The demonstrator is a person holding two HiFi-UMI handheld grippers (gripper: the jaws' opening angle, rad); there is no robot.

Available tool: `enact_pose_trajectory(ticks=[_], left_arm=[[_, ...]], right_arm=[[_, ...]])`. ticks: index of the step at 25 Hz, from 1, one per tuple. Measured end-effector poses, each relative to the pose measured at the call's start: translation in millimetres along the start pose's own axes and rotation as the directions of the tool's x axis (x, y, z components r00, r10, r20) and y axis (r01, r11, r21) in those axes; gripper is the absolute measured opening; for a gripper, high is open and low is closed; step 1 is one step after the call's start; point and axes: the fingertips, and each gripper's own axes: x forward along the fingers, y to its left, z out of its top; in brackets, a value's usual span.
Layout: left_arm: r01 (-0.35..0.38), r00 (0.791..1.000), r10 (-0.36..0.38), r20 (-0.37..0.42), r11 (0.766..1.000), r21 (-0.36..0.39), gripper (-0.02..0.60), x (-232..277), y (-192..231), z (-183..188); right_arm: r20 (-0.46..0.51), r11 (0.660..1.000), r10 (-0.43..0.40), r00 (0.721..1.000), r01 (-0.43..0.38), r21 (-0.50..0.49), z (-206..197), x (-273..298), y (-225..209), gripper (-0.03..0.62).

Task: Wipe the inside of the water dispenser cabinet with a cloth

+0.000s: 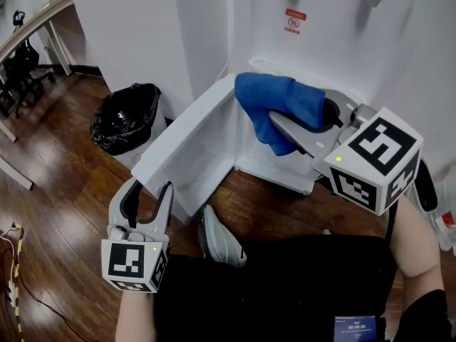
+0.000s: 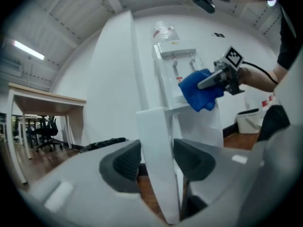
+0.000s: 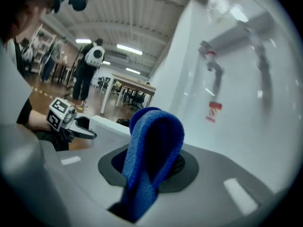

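Water dispenser [image 1: 320, 34] at 12 o'clock. Its cabinet door [image 1: 189, 144] stands swung out toward 8 o'clock, free edge over the wood floor [image 1: 64, 191]. Black-bagged bin [image 1: 127, 116] sits near the door at 10 o'clock, with open floor at 9.

Left gripper [image 1: 149, 191] is clamped across the door's free edge, a pad on each face. Right gripper [image 1: 299, 120] is clenched on a folded blue cloth [image 1: 274, 105], held in front of the dispenser, above the open cabinet [image 1: 267, 164].
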Motion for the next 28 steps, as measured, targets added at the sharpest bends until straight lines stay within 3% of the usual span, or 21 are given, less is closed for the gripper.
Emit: enact_pose_trajectory(ticks=[3,6,9,12,14,15,16,18,20,23,26,28], left_arm=[[0.008,1.0,-0.008,0.014,1.0,-0.009,0.216,3,1,0],[0.009,1.0,-0.009,0.017,1.0,0.003,0.216,3,2,-3],[0.019,1.0,-0.019,0.015,1.0,-0.005,0.216,3,-2,-3],[0.029,0.999,-0.028,0.026,0.999,-0.02,0.213,4,-2,0],[0.035,0.999,-0.034,0.031,0.999,-0.027,0.212,5,-1,0],[0.037,0.999,-0.036,0.033,0.999,-0.029,0.211,5,-1,-1],[0.04,0.999,-0.039,0.035,0.999,-0.031,0.21,4,-1,-1],[0.042,0.998,-0.04,0.04,0.999,-0.034,0.209,2,1,0],[0.041,0.998,-0.039,0.041,0.999,-0.034,0.209,0,2,0],[0.035,0.999,-0.034,0.037,0.999,-0.032,0.209,0,3,-1],[0.029,0.999,-0.028,0.036,0.999,-0.029,0.209,-1,3,0],[0.033,0.999,-0.031,0.04,0.999,-0.032,0.209,-1,3,0]], right_arm=[[-0.084,0.987,-0.017,0.996,0.004,-0.159,40,31,2,0.098],[-0.225,0.964,-0.065,0.972,0.003,-0.268,46,68,1,0.098],[-0.359,0.916,-0.177,0.917,0.019,-0.401,32,96,-2,0.098],[-0.445,0.84,-0.265,0.856,-0.021,-0.542,14,116,2,0.098],[-0.471,0.804,-0.286,0.834,-0.058,-0.591,4,125,11,0.098],[-0.483,0.81,-0.264,0.835,-0.08,-0.581,1,126,19,0.098],[-0.496,0.838,-0.209,0.843,-0.107,-0.534,-2,126,32,0.098],[-0.495,0.915,-0.028,0.869,-0.178,-0.363,2,118,69,0.098],[-0.435,0.938,0.149,0.888,-0.266,-0.221,16,105,113,0.098],[-0.325,0.904,0.364,0.873,-0.415,-0.101,36,82,173,0.098],[-0.178,0.839,0.533,0.827,-0.544,-0.012,53,62,214,0.098],[-0.028,0.79,0.613,0.79,-0.612,0.027,61,49,222,0.098]])
